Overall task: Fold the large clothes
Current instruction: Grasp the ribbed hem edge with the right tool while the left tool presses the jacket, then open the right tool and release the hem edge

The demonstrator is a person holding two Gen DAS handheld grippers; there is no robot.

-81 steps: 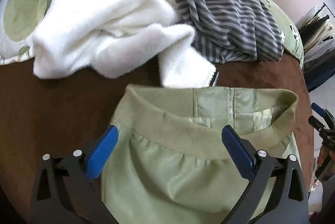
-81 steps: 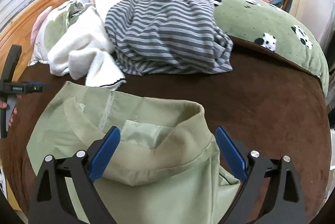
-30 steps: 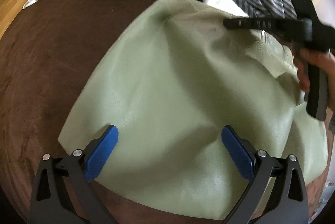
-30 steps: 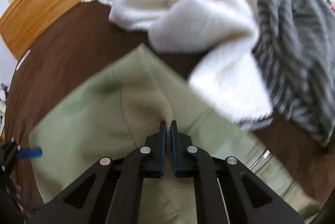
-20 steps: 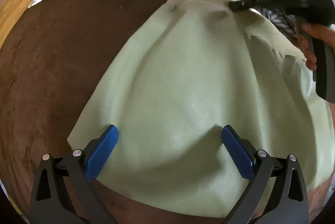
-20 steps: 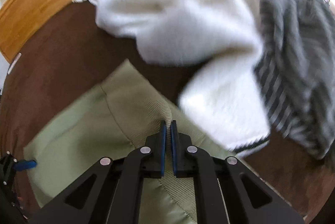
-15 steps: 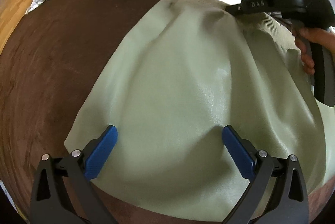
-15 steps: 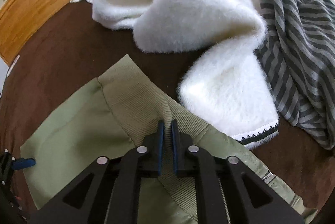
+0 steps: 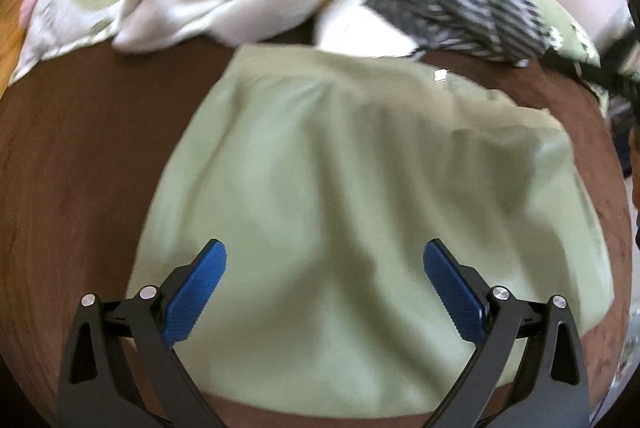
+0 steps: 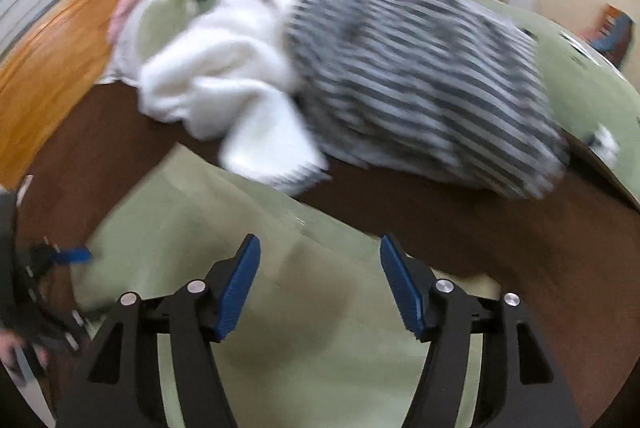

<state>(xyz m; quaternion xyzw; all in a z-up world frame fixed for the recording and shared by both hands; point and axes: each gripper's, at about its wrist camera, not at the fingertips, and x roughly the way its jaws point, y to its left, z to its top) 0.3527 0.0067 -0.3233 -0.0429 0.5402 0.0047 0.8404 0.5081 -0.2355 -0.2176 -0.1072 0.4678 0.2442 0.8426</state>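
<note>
Both sets of jaws are standing apart. Left wrist view: the left gripper (image 9: pixel 324 282) is hovering wide over the green jacket (image 9: pixel 360 180), lying folded on the brown blanket (image 9: pixel 80 156). Right wrist view: the right gripper (image 10: pixel 318 286), jaws just opened, is gripping nothing above the jacket, near the white sweater (image 10: pixel 224 84).

My left gripper (image 9: pixel 324 282): black angular linkage arms, silver round screw heads, two blue ribbed pads (image 9: pixel 195 292). My right gripper (image 10: pixel 320 286): identical black frame, silver screws, blue serrated pads (image 10: pixel 402 294). At the right view's blurred lower-left edge, possibly a grey sleeve (image 10: pixel 6 224).
</note>
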